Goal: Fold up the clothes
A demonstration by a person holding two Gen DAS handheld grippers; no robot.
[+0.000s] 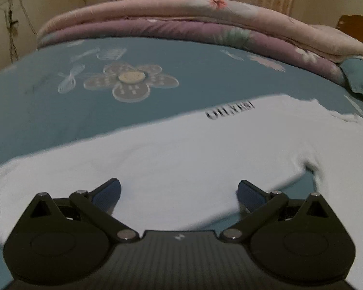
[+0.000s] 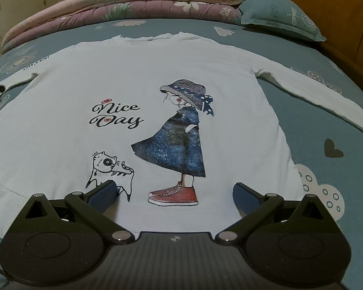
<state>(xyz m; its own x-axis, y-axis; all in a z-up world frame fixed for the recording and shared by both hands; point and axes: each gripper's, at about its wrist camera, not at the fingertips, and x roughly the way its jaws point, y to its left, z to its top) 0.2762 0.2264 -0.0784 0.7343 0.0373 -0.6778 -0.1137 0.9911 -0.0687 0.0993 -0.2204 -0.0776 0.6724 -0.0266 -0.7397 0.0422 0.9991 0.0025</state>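
Note:
A white long-sleeved shirt (image 2: 157,77) lies spread flat, front up, on the bed, printed with a girl in a blue dress, a cat and "Nice Day". Its right sleeve (image 2: 326,101) stretches out over the sheet. My right gripper (image 2: 175,193) hovers open above the shirt's hem, nothing between its blue pads. The left wrist view shows the shirt (image 1: 181,149) from its left side, with black lettering on the sleeve. My left gripper (image 1: 179,193) stands open over that white fabric, holding nothing.
A blue bed sheet (image 1: 60,111) with flower prints covers the bed. Folded pink and purple quilts (image 2: 133,7) lie along the far edge. A blue pillow (image 2: 283,17) sits at the back right, beside a wooden headboard (image 2: 346,24).

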